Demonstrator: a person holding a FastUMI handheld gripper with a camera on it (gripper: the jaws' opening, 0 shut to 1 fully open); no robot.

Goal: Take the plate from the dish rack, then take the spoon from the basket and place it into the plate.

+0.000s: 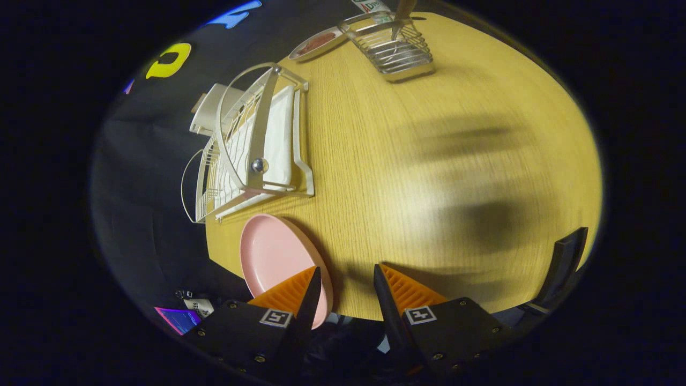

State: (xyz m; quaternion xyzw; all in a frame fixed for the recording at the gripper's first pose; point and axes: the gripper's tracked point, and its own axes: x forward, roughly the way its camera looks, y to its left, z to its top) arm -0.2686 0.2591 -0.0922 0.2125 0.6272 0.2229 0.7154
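1. A round wooden table (429, 161) takes up most of the scene, seen from above at a tilt; it carries everything the task needs, laid out within one reach.
2. A white wire dish rack (257, 145) sits at the table's edge, beyond the fingers; no plate stands in its slots, so the first step looks done.
3. A pink plate (273, 257) lies flat near the table's rim, between the rack and the fingers; one finger overlaps its near edge in the view; lying open-side up, it seems ready to receive the spoon.
4. A wire basket (399, 48) stands at the far side, well apart from the plate; a handle, probably the spoon (402, 13), rises from it.
5. The gripper (347, 281) hovers above the table's near edge, tilted downward; its fingers are parted with nothing between them; it likely must cross to the basket next.
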